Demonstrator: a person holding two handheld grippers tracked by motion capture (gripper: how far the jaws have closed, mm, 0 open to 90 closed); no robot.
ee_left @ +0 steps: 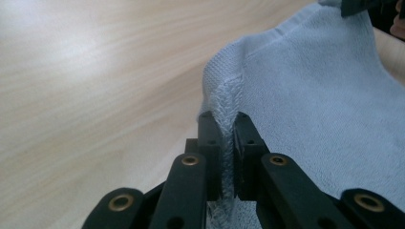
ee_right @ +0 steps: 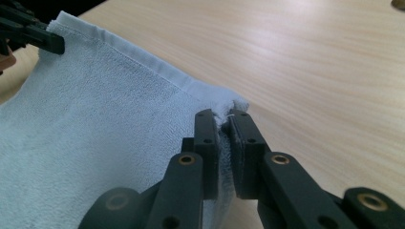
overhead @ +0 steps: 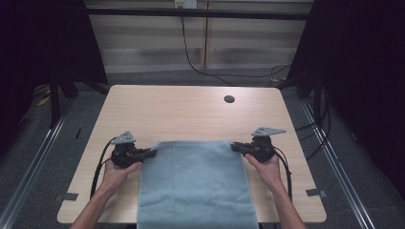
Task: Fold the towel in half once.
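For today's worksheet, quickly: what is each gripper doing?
Left gripper: shut on the towel corner.
Right gripper: shut on the towel's other far corner.

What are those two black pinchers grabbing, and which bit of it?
Both hold the blue towel. The left gripper pinches its far left corner, and the right gripper pinches its far right corner, each with cloth squeezed between its jaws.

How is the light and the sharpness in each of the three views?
High view: dim, dark at the sides, the towel soft but readable. Left gripper view: bright glare on the table, the left tongs sharp, the far wood blurred. Right gripper view: evenly lit, the right tongs and towel hem sharp, the distance soft.
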